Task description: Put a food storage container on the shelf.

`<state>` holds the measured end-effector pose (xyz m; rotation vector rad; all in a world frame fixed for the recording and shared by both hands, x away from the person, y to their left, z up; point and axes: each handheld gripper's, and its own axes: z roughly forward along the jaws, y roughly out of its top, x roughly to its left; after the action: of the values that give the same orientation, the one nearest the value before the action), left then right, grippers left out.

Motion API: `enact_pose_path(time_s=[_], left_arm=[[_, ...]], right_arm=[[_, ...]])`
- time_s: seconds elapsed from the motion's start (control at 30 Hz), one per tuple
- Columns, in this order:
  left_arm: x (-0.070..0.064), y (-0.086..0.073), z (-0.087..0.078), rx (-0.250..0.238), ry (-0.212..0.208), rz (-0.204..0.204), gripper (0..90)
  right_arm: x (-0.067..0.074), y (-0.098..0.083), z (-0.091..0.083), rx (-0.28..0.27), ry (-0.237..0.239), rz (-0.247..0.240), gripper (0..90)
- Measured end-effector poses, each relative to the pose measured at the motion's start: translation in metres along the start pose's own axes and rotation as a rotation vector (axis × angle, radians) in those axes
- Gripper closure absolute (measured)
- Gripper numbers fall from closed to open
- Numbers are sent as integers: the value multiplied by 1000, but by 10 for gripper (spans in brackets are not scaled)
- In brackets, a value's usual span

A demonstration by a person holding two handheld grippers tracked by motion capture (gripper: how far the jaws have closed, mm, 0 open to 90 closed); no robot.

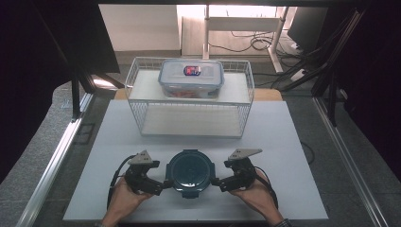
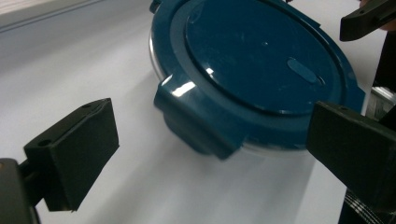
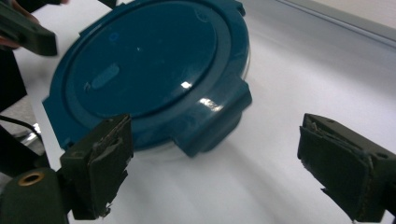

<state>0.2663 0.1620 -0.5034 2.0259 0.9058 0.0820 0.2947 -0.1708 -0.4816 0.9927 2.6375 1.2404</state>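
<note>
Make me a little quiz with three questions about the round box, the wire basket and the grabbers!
1. Where is the round container?
A. inside the basket
B. on the white table between both grippers
C. on the floor

2. What colour is its lid?
A. red
B. yellow
C. dark blue-green

3. How do the jaws of the left gripper and right gripper stand?
A. open, gripping nothing
B. clamped on the lid
C. gripping the basket

Answers:
1 B, it sits on the table with one gripper at each side.
2 C, both gripper views show a teal lid.
3 A, each pair stands apart around a lid latch without touching it.
</note>
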Motion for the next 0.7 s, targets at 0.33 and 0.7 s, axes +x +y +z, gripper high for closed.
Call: enact_pose_path(time_s=[0.33, 0.7], left_arm=[[8, 1, 21, 64, -157, -127, 23], [21, -10, 9, 65, -265, -312, 282]], right_arm=[[-7, 15, 27, 75, 131, 163, 159], [-26, 7, 25, 92, 276, 386, 361]])
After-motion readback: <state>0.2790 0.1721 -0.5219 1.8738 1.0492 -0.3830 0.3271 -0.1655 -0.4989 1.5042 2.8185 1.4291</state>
